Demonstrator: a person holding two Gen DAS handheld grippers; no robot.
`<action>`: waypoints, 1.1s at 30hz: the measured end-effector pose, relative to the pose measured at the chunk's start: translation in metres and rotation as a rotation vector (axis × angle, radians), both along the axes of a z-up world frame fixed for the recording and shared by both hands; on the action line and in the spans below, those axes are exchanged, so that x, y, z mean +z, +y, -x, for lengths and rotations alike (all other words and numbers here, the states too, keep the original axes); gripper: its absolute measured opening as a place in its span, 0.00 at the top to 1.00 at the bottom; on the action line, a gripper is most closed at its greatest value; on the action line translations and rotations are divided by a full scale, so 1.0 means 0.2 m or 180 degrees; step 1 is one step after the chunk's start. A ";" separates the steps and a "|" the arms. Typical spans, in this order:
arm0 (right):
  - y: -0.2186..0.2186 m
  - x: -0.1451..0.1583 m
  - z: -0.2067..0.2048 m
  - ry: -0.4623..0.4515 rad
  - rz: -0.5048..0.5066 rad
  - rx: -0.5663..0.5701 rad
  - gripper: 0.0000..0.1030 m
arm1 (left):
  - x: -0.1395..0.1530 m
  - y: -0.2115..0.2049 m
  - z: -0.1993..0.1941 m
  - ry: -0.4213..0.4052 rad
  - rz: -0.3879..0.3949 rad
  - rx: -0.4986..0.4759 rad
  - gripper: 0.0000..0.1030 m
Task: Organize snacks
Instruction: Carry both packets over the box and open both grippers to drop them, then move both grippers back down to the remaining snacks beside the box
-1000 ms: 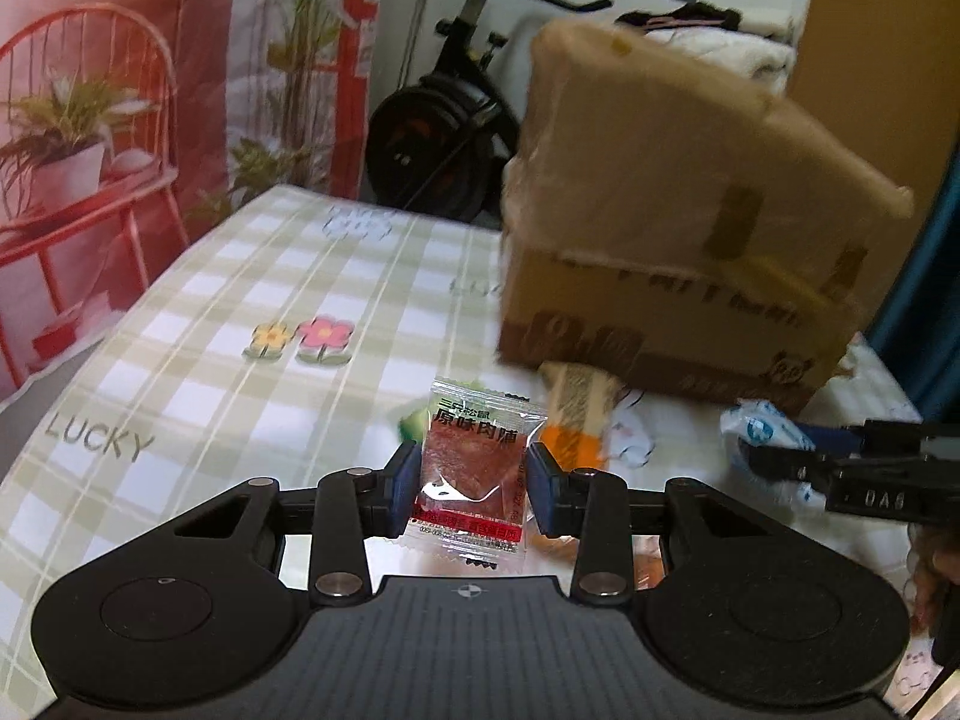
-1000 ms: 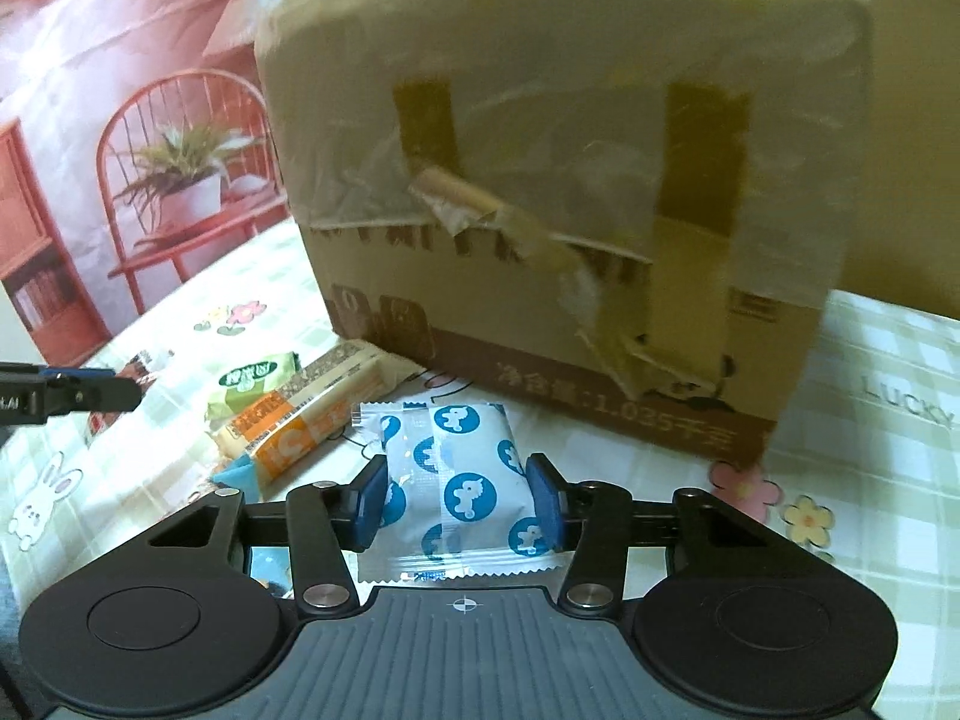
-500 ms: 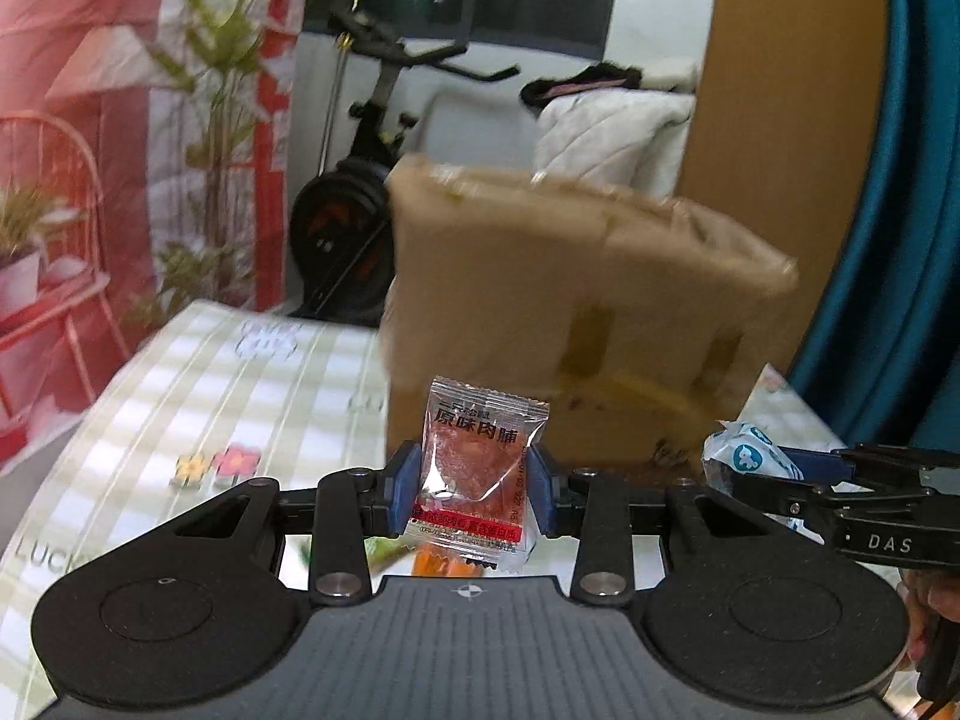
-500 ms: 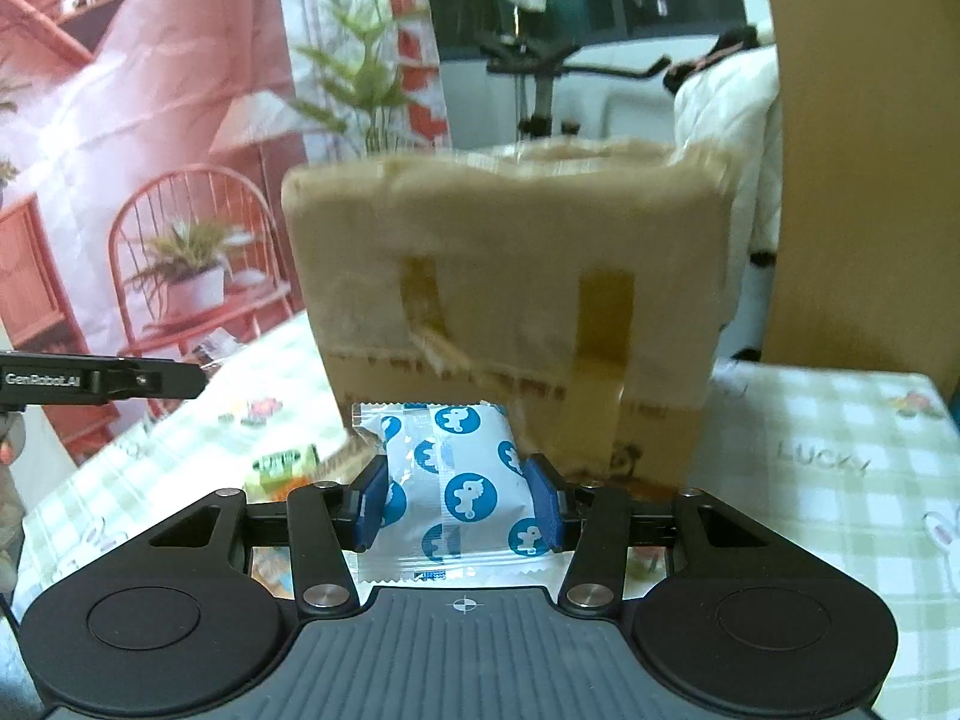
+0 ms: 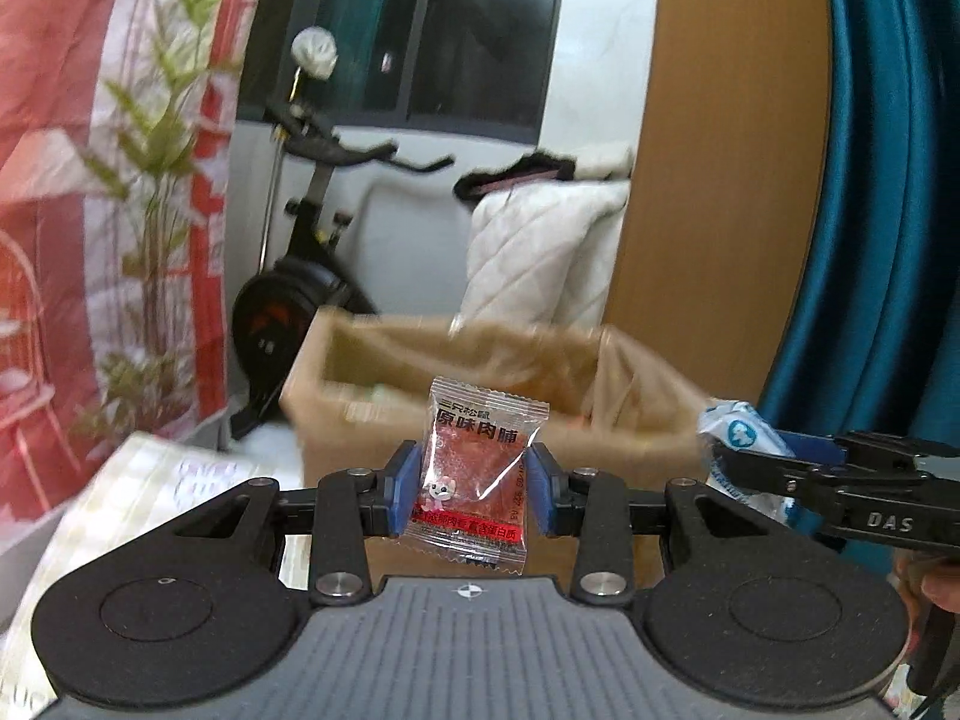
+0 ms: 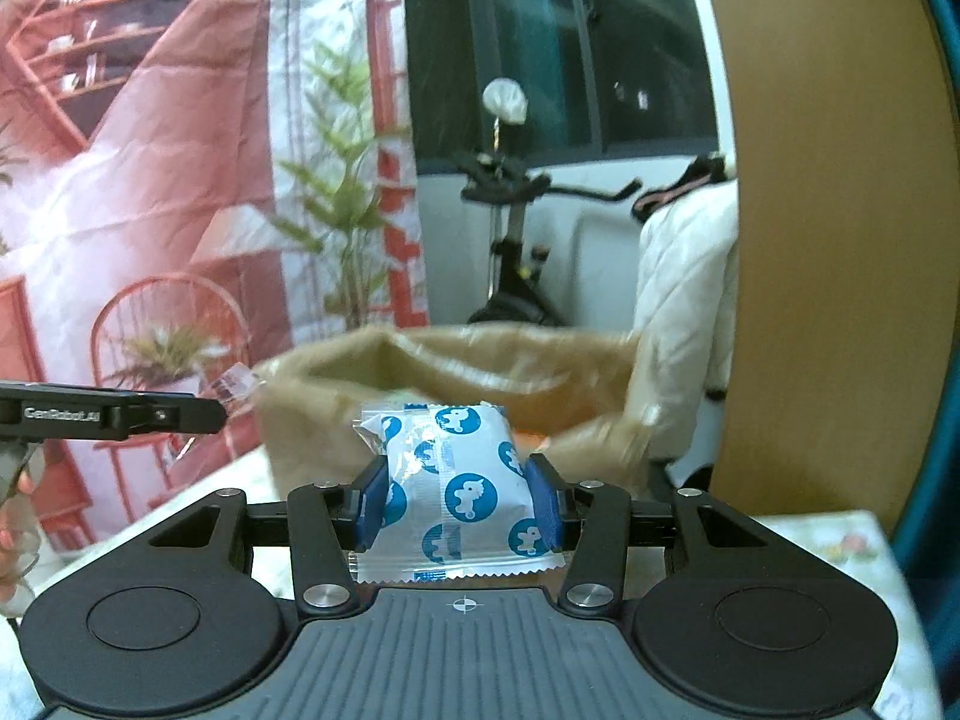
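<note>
My left gripper (image 5: 474,489) is shut on a clear red jerky packet (image 5: 477,471) and holds it up in front of an open cardboard box (image 5: 360,420). My right gripper (image 6: 459,501) is shut on a white packet with blue dots (image 6: 459,486), also held high before the box (image 6: 312,420). The box's open top shows, with some snacks dimly visible inside. The right gripper and its packet (image 5: 741,438) show at the right of the left wrist view. The left gripper's arm (image 6: 114,414) shows at the left of the right wrist view.
The checked tablecloth (image 5: 138,492) lies below the box. An exercise bike (image 5: 300,276) and a white quilted cover (image 5: 540,252) stand behind. A wooden panel (image 5: 720,180), a blue curtain (image 5: 882,210) and a red printed backdrop (image 6: 150,180) surround the table.
Both grippers have risen with their packets. The box, seen side-on before, now sits lower in view with its open top showing. The loose snacks on the table are out of view.
</note>
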State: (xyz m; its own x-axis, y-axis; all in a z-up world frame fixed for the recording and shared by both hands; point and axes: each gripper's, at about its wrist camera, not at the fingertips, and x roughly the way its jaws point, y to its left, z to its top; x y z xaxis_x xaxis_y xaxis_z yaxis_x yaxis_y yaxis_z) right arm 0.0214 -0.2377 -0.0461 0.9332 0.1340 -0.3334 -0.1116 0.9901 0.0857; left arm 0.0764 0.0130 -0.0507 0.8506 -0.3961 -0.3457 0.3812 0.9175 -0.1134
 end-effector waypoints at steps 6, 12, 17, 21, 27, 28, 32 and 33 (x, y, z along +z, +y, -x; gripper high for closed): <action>-0.08 0.11 -0.22 -0.0110 0.0100 -0.0059 0.57 | 0.13 -0.15 -0.18 -0.0151 0.0026 -0.0130 0.61; -0.14 0.06 -0.52 0.0053 0.0163 -0.0098 0.57 | 0.11 -0.25 -0.41 0.0003 -0.0001 -0.0190 0.61; -0.11 0.00 -0.65 0.0155 0.0236 -0.0079 0.57 | 0.05 -0.28 -0.52 0.0167 -0.0012 -0.0182 0.61; -0.11 -0.05 -0.66 0.0233 0.0197 -0.0137 0.54 | 0.02 -0.30 -0.54 0.0268 -0.0075 -0.0232 0.55; -0.10 -0.04 -0.55 0.0150 0.0150 -0.0172 0.40 | 0.03 -0.26 -0.50 0.0283 -0.0123 -0.0127 0.48; -0.10 -0.03 -0.52 0.0140 0.0140 -0.0168 0.40 | 0.04 -0.24 -0.48 0.0290 -0.0105 -0.0111 0.48; -0.08 -0.01 -0.43 0.0122 0.0066 -0.0156 0.40 | 0.08 -0.18 -0.42 0.0259 -0.0107 -0.0061 0.48; -0.07 -0.01 -0.40 0.0117 0.0038 -0.0149 0.40 | 0.08 -0.17 -0.40 0.0250 -0.0109 -0.0055 0.48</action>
State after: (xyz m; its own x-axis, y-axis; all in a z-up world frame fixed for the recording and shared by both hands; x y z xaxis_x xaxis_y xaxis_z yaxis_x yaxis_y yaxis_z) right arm 0.1019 -0.2511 -0.0479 0.9254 0.0862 -0.3689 -0.0620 0.9951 0.0770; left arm 0.1570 -0.0204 -0.0340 0.8135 -0.3972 -0.4247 0.3882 0.9148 -0.1121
